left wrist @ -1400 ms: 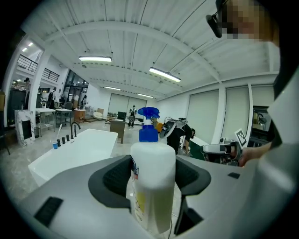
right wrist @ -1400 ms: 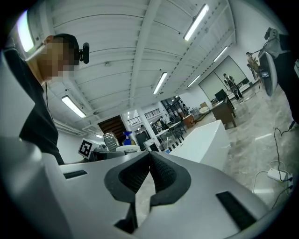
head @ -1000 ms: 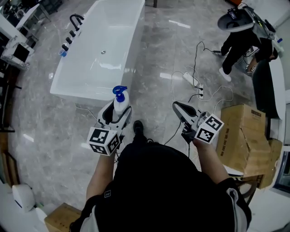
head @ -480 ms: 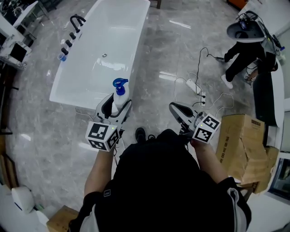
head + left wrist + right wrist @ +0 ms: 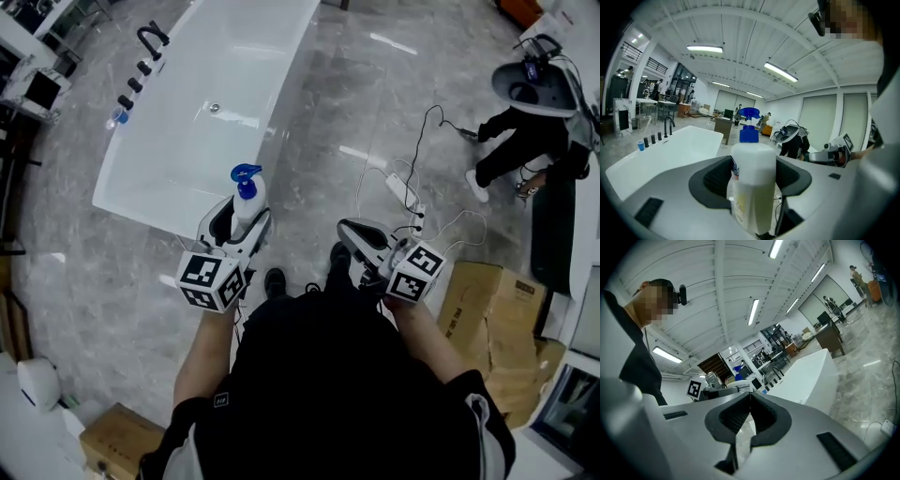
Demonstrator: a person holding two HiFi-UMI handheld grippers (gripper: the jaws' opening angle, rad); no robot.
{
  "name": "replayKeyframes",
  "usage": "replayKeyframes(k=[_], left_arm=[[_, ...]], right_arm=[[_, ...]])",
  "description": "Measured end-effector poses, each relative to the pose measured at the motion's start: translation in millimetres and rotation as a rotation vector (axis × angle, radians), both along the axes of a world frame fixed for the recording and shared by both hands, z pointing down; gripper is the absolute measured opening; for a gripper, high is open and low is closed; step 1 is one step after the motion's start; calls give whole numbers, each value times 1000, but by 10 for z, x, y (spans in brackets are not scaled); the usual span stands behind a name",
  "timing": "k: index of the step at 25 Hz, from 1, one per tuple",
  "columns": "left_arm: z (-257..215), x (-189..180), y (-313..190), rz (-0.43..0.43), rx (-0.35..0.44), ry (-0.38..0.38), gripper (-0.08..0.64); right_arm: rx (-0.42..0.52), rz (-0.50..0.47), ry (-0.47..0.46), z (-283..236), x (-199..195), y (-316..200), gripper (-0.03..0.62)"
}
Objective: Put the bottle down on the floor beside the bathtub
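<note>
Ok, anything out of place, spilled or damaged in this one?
Nothing spilled or damaged. The bottle stands upright in the left claw, above the floor by the near end of the bathtub. The only untidy thing is a power strip with loose cables trailing over the floor to the right.

Black short-sleeved shirt (image 5: 328, 375), black shoes (image 5: 275, 281), grey left claw (image 5: 239, 223) and right claw (image 5: 349, 230), black-and-white marker cubes (image 5: 214, 279)

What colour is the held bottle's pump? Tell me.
Blue pump on a white bottle; clearest in the left gripper view.
</note>
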State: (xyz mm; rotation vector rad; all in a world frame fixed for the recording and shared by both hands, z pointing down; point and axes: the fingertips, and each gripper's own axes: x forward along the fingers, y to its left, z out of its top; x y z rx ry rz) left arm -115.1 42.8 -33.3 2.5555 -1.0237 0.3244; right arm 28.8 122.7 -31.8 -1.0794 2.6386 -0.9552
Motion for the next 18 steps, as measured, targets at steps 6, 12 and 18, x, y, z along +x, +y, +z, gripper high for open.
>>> replayKeyframes(k=[6,12,18], left_arm=[[63,643,-301,-79,-31,-21,276],[163,985,-420,-107,-14,-27,276],[350,899,-279,-118,-26,-13,276]], right_arm=[[-26,-80,20,173,797,-411,28],[-61,-204,60,513,873,-686,28],[-38,-226,72,496,638,-828,28]])
